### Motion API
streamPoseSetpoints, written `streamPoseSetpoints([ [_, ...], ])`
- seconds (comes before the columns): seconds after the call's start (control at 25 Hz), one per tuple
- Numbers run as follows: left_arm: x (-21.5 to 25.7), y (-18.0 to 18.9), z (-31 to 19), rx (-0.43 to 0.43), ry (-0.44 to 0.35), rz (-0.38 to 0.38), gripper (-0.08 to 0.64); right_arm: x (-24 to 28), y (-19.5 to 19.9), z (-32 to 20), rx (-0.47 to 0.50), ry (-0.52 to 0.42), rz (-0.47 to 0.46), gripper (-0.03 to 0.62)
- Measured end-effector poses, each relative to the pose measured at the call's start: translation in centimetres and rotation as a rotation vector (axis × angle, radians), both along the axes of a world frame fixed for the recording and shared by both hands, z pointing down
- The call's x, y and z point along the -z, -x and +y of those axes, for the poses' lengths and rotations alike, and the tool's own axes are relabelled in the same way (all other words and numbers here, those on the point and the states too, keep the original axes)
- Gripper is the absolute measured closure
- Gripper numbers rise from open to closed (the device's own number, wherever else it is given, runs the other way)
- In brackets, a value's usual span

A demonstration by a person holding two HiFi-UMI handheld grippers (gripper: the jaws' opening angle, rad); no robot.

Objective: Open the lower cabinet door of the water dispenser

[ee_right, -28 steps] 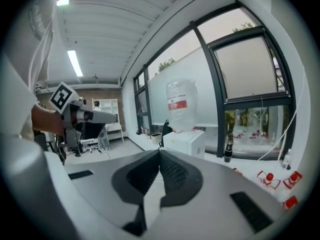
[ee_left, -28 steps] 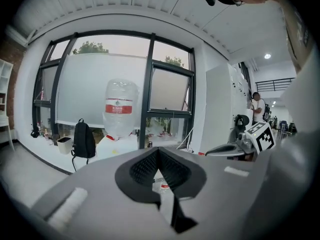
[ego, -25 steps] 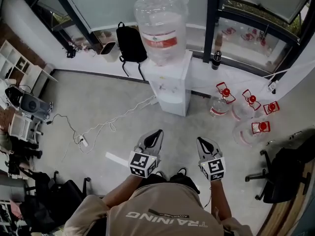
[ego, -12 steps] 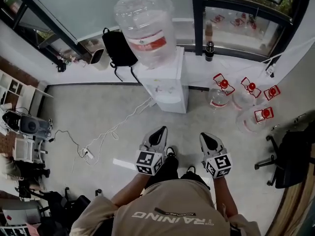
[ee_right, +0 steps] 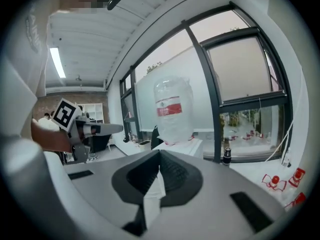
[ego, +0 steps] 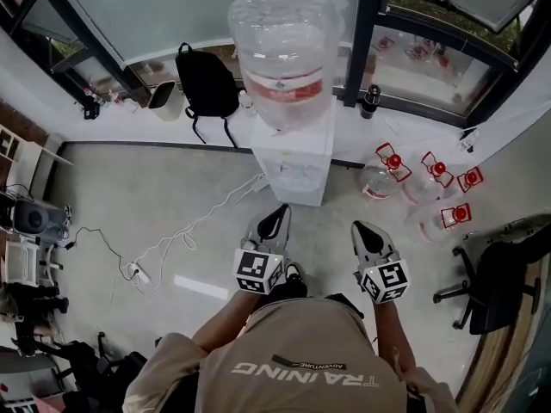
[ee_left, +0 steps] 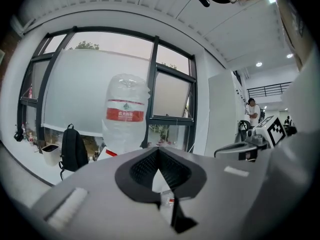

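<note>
The white water dispenser (ego: 297,157) stands against the window wall with a large clear bottle (ego: 288,46) on top. Its front face is steeply foreshortened, so the lower cabinet door (ego: 299,194) barely shows. My left gripper (ego: 274,221) is shut and empty, just short of the dispenser's foot. My right gripper (ego: 362,231) is also shut and empty, to the right of the cabinet and apart from it. The left gripper view shows the shut jaws (ee_left: 158,153) aimed below the bottle (ee_left: 126,114). In the right gripper view the shut jaws (ee_right: 160,155) point at the dispenser's top (ee_right: 182,145).
A black backpack (ego: 205,80) leans on the wall left of the dispenser. A white cable and power strip (ego: 138,270) lie on the floor at left. Several water jugs with red caps (ego: 429,188) sit at right, beside an office chair (ego: 495,282). A dark flask (ego: 372,98) stands on the sill.
The person has stepped nearer the dispenser, and both grippers have moved forward toward its base. Both stay shut.
</note>
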State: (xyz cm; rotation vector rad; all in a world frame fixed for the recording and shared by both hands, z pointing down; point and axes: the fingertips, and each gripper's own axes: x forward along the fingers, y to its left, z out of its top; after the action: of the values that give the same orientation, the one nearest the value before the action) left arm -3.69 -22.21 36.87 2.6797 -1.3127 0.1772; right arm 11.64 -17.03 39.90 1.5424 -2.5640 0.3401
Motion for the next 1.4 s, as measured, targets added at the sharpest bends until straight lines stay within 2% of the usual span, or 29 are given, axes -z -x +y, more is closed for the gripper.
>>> streamPoseSetpoints([
  [0.16, -1.7, 2.5, -2.7, 0.005, 0.017, -0.017, 0.552, 0.3, 2.3, -3.2, -0.013, -0.028, 0.024, 0.581],
  [0.32, -1.6, 4.0, -4.1, 0.013, 0.041, -0.001, 0.552, -0.5, 4.3, -4.8, 0.027, -0.001, 0.078, 0.581],
  [0.52, -0.9, 4.1, -5.7, 0.042, 0.027, -0.006, 0.552, -0.8, 5.0, -8.1, 0.075, 0.01, 0.04, 0.581],
  [0.72, 0.1, 3.5, -6.7, 0.074, 0.026, -0.042, 0.552, -0.1, 4.5, -10.5, 0.123, -0.012, 0.01, 0.581],
  [1.0, -0.1, 0.3, -9.8, 0.08, 0.026, -0.101, 0.552, -2.1, 1.7, -11.8, 0.161, 0.004, 0.062, 0.581],
  [1.16, -0.3, -2.2, -10.4, 0.069, 0.024, -0.094, 0.552, -3.0, -0.9, -12.9, 0.127, 0.067, -0.06, 0.581],
  [1.4, -0.2, -2.5, -9.8, 0.032, 0.017, -0.084, 0.552, -1.4, 0.5, -13.7, 0.166, -0.001, 0.007, 0.581],
])
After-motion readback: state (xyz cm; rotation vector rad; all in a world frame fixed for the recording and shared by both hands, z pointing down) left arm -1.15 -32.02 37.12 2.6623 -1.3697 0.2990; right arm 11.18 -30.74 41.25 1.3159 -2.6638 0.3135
